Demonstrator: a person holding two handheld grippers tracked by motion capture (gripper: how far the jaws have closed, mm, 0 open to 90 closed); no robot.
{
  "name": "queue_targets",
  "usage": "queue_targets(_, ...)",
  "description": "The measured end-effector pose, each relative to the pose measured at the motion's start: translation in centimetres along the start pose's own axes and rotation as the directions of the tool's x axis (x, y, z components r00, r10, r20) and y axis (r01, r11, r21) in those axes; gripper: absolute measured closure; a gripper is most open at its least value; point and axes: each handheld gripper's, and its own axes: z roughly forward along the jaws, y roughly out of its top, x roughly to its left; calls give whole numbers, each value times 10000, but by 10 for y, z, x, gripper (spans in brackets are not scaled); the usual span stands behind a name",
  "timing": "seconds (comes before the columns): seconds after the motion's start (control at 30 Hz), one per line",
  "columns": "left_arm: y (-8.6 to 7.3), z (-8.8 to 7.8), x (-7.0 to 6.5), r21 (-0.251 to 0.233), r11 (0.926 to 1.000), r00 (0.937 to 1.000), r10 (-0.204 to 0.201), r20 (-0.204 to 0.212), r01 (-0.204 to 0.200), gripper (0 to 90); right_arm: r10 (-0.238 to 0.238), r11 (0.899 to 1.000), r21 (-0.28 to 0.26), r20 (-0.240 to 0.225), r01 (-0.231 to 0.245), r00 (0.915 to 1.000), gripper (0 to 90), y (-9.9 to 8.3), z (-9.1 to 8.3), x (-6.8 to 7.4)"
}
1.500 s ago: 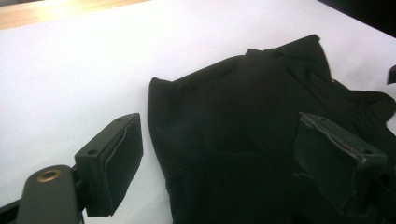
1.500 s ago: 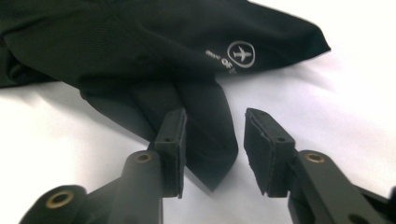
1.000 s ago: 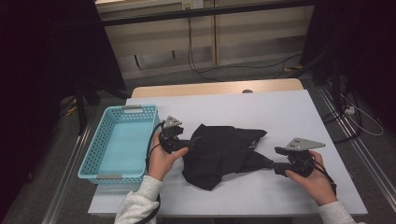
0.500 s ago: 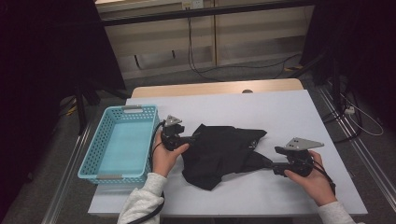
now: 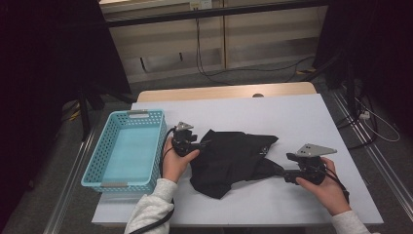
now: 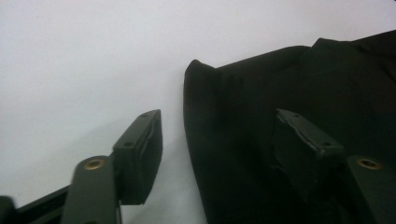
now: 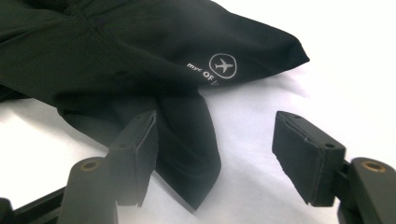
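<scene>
Black cloth: one, on white surface.
Basket: one, blue.
Left claw: closing, spread astride cloth edge.
Right claw: spread around cloth corner.

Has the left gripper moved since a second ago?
Yes. The left gripper has slid slightly away from the blue basket, onto the black cloth edge, jaws closing.

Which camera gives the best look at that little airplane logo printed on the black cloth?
The right gripper view: the white airplane logo sits sharp and close on the black cloth, with some lettering beside it. The high view shows only a tiny pale speck there. The left gripper view looks at a plain edge of the cloth.
</scene>
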Motion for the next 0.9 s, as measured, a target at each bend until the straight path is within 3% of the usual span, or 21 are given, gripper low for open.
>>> queue_targets(0.17, -3, 2, 4, 387, 9989, 9995, -259, 184, 251, 584, 40, 10000, -12, 53, -40, 10000, 314, 0, 1, 0)
queue_targets(0.23, -3, 3, 3, 468, 9985, 9993, -282, 250, 270, 613, 59, 10000, -6, 83, -59, 9999, 313, 1, 1, -1)
queue_targets(0.47, -1, -2, 3, 355, 9992, 9975, -213, 680, 189, 840, 56, 10000, 20, 158, -56, 9999, 309, 2, 4, -3)
queue_targets(0.63, 6, -17, 3, -142, 9997, 9972, -164, 725, 174, 861, 57, 10000, 22, 211, -57, 9998, 306, 4, 6, -4)
queue_targets(0.9, 12, -46, 11, -942, 9948, 9992, -362, 188, 379, 863, 195, 9998, 48, 341, -197, 9992, 306, 9, 13, -7)
